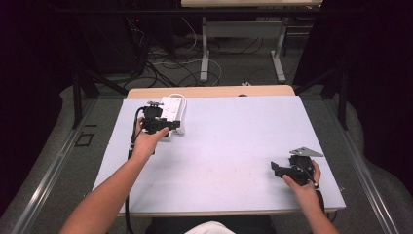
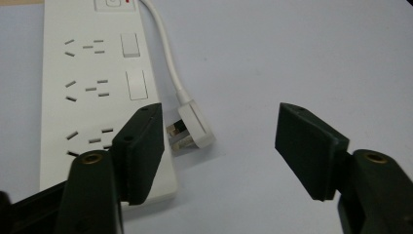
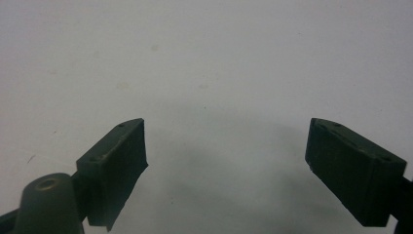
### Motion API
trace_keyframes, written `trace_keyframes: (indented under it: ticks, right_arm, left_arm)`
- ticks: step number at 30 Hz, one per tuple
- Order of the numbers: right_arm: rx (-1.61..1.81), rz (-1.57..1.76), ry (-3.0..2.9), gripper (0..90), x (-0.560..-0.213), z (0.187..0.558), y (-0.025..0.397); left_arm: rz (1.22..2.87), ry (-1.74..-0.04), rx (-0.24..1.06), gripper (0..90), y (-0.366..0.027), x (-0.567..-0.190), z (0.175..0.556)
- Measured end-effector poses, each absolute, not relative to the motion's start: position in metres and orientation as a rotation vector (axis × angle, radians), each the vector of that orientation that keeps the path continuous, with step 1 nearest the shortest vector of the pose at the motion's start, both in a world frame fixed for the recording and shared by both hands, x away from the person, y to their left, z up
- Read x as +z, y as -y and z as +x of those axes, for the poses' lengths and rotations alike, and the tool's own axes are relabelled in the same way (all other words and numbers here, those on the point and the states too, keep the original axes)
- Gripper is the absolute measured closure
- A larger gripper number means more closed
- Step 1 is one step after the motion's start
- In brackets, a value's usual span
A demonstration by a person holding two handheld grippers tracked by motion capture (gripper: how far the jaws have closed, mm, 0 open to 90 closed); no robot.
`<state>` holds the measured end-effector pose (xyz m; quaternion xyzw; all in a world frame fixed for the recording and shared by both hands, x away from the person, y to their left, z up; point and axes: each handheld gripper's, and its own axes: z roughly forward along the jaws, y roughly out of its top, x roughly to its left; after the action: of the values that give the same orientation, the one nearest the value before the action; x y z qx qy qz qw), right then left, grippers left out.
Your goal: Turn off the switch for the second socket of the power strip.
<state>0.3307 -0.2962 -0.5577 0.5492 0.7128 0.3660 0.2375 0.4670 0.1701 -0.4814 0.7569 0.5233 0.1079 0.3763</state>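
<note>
A white power strip with several sockets and switches lies at the table's far left. Its white cable curls back to a white plug that lies loose on the mat beside the strip, pins toward the strip. My left gripper hovers just over the plug with its jaws wide open, one jaw over the strip's edge, the plug between and slightly beyond them. In the high view the left gripper sits over the strip's near end. My right gripper rests open near the front right, nothing between its jaws.
A pale lilac mat covers the wooden table. Beyond the table's far edge stand another table's legs and loose floor cables. Dark curtains flank both sides.
</note>
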Motion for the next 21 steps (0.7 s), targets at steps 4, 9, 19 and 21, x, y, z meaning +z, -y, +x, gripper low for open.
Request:
trace_keyframes:
  ticks: [4, 9, 19, 21]
  right_arm:
    - [0.999, 1.507, -1.956, 14.4, -0.558, 0.329, 0.297]
    - [1.0, 1.507, -1.944, 14.5, -0.557, 0.327, 0.298]
    - [0.999, 1.51, -1.946, 14.5, -0.557, 0.327, 0.298]
    - [1.001, 1.511, -1.948, 14.5, -0.557, 0.327, 0.298]
  left_arm:
    - [1.955, -1.299, 0.312, 27.2, -0.17, -0.478, 0.46]
    - [1.973, -1.239, 0.337, 25.1, -0.171, -0.474, 0.453]
    - [1.978, -1.179, 0.351, 25.1, -0.172, -0.465, 0.433]
    - [1.981, -1.158, 0.339, 25.1, -0.173, -0.463, 0.429]
